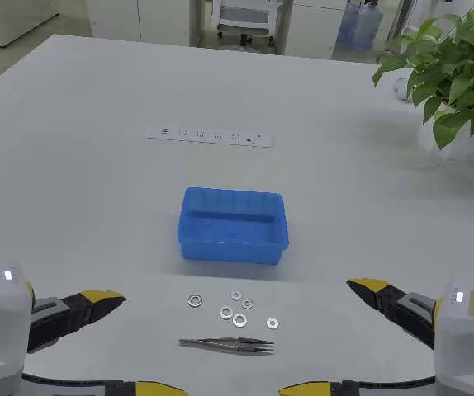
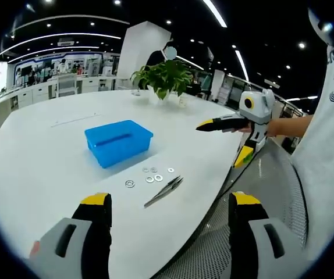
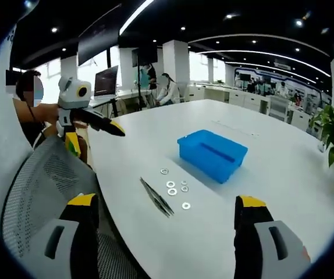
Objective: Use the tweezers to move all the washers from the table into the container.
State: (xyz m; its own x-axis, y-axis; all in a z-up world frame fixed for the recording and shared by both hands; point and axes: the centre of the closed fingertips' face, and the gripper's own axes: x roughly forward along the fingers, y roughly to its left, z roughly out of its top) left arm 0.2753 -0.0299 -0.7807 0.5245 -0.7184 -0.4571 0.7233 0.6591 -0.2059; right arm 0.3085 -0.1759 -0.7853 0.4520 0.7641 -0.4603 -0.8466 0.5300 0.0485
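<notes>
Both tools have their jaws spread wide and hold nothing: the left tool (image 1: 150, 342) sits at the lower left of the head view, the right tool (image 1: 315, 337) at the lower right. Between them, low in the frame, the tweezers (image 1: 226, 344) lie flat on the white counter (image 1: 97, 190). Six washers (image 1: 239, 319) are scattered just above them. The blue container (image 1: 233, 247) sits at frame centre, apparently empty, so no washer has been moved yet.

The tweezers look like the main risk. They are thin and lie flush, so a jaw coming down on them could skid them into the washers and scatter those. It could also nudge the tweezers toward the counter's near edge, which is close by in both gripper views. A grip placed too near the tweezers' tips would probably leave them unable to close on a washer.
</notes>
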